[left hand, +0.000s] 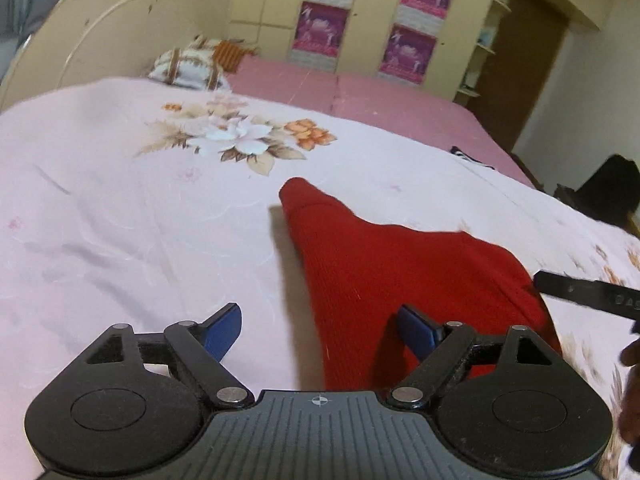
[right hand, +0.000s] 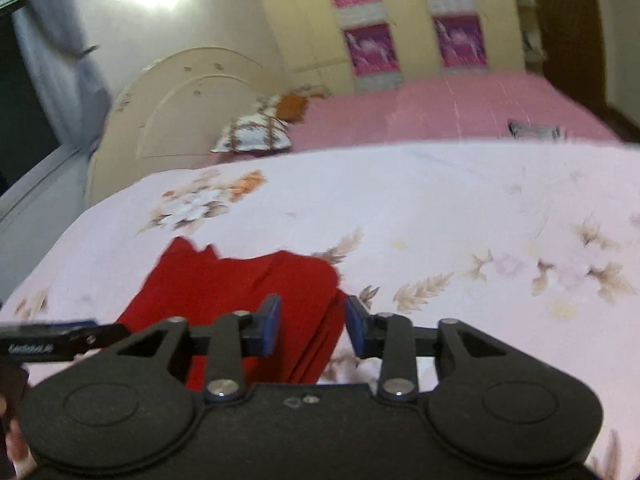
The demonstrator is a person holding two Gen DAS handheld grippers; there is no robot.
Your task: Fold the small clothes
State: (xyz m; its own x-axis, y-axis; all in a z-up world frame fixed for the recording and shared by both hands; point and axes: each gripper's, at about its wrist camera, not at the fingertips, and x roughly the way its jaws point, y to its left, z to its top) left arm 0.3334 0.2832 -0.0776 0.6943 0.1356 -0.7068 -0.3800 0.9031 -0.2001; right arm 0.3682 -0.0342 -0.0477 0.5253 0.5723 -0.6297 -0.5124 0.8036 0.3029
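lying on floral bedsheet (left hand: 120, 200), red garment (left hand: 392, 280) under left gripper (left hand: 320, 332), parted

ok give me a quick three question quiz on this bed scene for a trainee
1. True or false: the red garment lies on the floral bedsheet.
2. Multiple choice: what stands at the head of the bed? A) a mirror B) a cream headboard C) a bookshelf
3. Fill in: the right gripper has its blue pads on either side of the garment's ____ edge, not pressing on it.

Key: 1 true. 2 B. 3 folded. The left gripper is wide open with nothing gripped.
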